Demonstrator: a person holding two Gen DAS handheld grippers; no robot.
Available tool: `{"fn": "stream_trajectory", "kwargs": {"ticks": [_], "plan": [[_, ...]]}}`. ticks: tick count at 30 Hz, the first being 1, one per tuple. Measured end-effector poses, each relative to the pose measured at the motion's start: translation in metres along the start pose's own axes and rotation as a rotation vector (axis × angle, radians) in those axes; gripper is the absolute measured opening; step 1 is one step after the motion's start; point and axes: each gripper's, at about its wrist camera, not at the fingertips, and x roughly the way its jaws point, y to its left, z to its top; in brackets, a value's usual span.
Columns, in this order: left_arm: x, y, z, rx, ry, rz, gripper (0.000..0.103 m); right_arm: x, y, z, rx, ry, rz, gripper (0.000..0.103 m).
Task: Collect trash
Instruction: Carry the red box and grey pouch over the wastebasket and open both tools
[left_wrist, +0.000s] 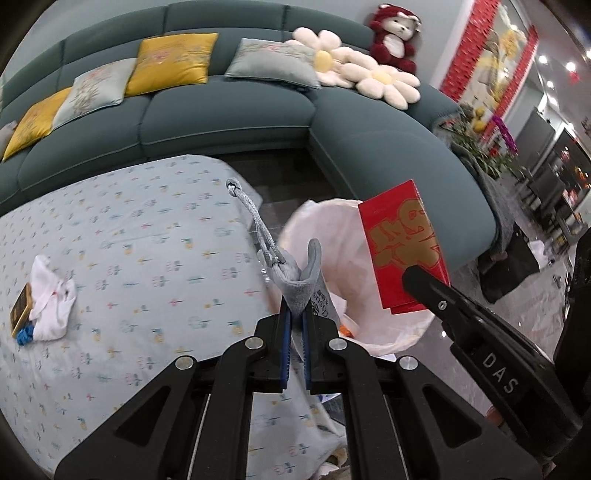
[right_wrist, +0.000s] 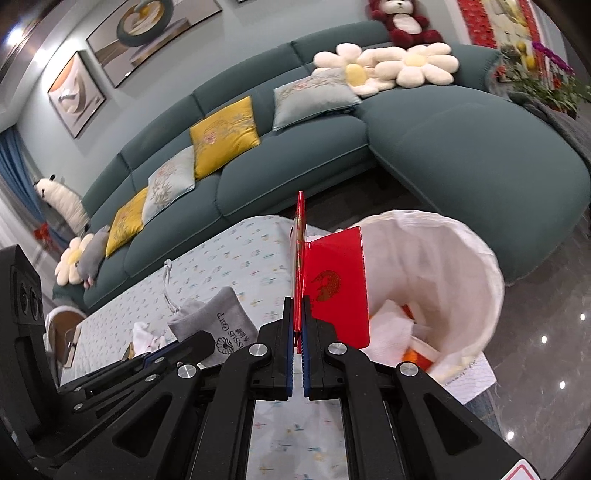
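Your left tool (left_wrist: 297, 314) pinches the soft grey drawstring pouch (left_wrist: 301, 275) by its fold; your right tool (right_wrist: 298, 325) clamps the stiff red-and-gold paper envelope (right_wrist: 338, 284). Both hang by the white-lined bin (right_wrist: 461, 258), light, probably slippery at the edges.

A big, curved, dark green sofa (right_wrist: 369, 147) sits against a pale grey-blue wall (right_wrist: 258, 44). Yellow and grey square cushions (right_wrist: 223, 134) lean along it. Framed pictures (right_wrist: 75, 92) hang above. The dark stone floor (right_wrist: 546, 332) is shiny, with little spots of light on it.
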Motion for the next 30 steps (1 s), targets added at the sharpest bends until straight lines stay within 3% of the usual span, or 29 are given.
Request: {"fn": "stream_trajectory", "kwargs": {"ticks": [17,30], "plan": [[0.033,-0.052,0.008,0.099,0.026,-0.036,0.005,0.001,-0.064,0.002,0.091,-0.015,-0.05,0.004],[0.061,-0.056,0.018,0.09,0.043,-0.046,0.007,0.021,-0.073,0.004,0.097,0.004,-0.066,0.005]]}}
